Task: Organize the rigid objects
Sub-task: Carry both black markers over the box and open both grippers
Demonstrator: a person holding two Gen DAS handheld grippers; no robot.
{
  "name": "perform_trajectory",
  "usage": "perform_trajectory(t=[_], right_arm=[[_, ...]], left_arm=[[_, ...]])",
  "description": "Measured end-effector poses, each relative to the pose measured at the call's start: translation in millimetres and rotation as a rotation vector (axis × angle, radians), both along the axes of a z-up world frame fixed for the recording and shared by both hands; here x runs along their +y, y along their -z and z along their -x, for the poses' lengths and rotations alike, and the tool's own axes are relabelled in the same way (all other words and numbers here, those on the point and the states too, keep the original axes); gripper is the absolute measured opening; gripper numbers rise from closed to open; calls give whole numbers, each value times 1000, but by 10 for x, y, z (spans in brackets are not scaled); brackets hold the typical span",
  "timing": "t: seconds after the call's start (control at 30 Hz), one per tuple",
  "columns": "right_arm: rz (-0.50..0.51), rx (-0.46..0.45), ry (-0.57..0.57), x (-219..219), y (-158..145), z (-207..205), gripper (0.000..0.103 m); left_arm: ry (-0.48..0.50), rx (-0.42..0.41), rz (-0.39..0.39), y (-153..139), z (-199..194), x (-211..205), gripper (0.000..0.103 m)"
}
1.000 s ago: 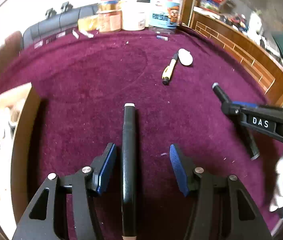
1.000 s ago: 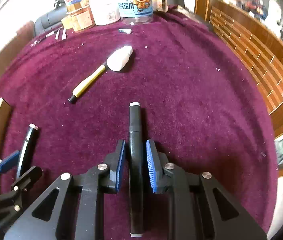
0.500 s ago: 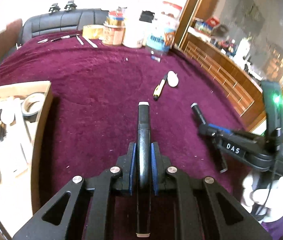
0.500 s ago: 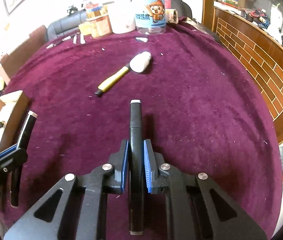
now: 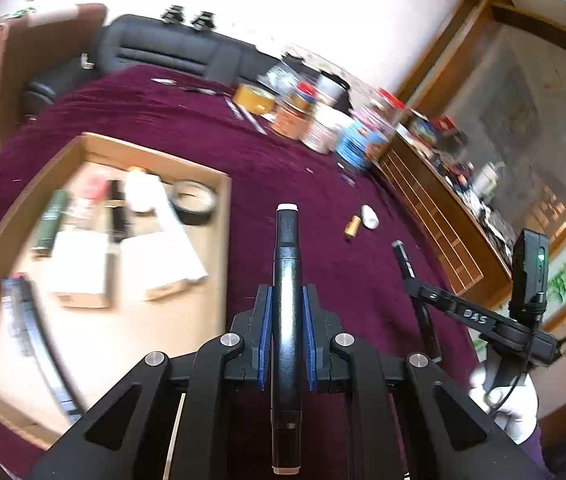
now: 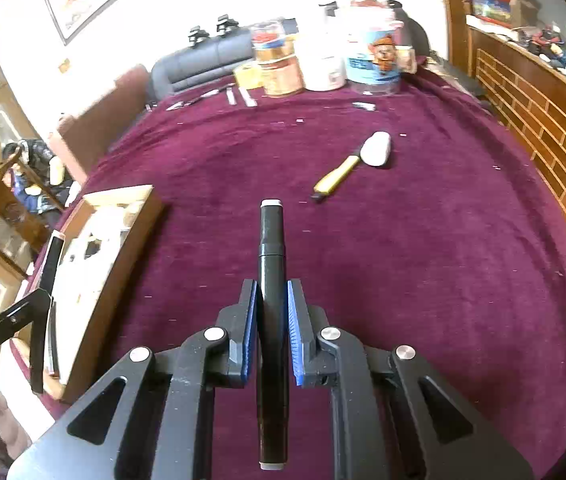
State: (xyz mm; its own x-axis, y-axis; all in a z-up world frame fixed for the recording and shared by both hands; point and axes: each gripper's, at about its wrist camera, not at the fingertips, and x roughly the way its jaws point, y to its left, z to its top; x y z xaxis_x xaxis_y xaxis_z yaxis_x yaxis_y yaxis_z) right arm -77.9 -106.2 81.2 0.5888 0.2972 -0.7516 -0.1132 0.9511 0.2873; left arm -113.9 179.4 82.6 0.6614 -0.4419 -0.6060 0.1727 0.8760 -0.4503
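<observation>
My left gripper (image 5: 286,308) is shut on a black marker (image 5: 287,264) with a white tip, lifted above the maroon cloth beside the wooden tray (image 5: 225,240). My right gripper (image 6: 272,304) is shut on a second black marker (image 6: 271,264), also raised off the cloth. The left wrist view catches the right gripper (image 5: 413,276) with its marker at the right. The right wrist view shows the left gripper's marker (image 6: 53,256) over the tray (image 6: 131,240) at the left. A yellow-handled tool (image 6: 337,176) and a white oval object (image 6: 377,148) lie on the cloth further back.
The tray holds white boxes (image 5: 159,248), a tape roll (image 5: 195,202), a green item (image 5: 51,220) and other pieces. Jars and tubs (image 6: 323,64) line the table's far edge, with small metal tools (image 6: 239,96) beside them. A wooden shelf wall (image 6: 543,140) runs along the right.
My left gripper closed on its marker, lifted it and swung left toward the tray. My right gripper tightened on its marker and raised it off the cloth.
</observation>
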Motion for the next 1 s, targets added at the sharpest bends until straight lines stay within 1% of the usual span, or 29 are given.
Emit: perform_trajectory(t=[0.13,0.27,0.4,0.5,0.57,0.63,0.7,0.8,0.83,1.0], right_arm=[[-54,20,-65,306,-51,14,12],[-114,65,-150,724,-15,-28,12],[-169,118,-241,1190,48,-90,13],[-194,160,-311,1556,126,-133,13],[-199,193,-364,1839,210,-153,13],[-199,225,-397,2020,305,-175,13],[-199,264,-416,2215,433,-224,13],[-198,317,-416,2358,607,-296,13],[-189,322,-414,2379,639,-313,12],[-94,285,-391,2405,624,-432,13]], left_arm=[[-84,16,17,57,62,375,11],[-164,64,31,223,52,710,12],[-202,137,62,452,-4,909,12],[-202,173,79,566,-45,939,12],[-203,198,88,642,-103,935,12],[-202,213,114,702,-155,930,12],[-218,231,114,745,-205,933,12],[-262,263,149,858,-258,1039,12],[-269,255,135,852,-261,1061,12],[-279,258,107,882,-307,1081,14]])
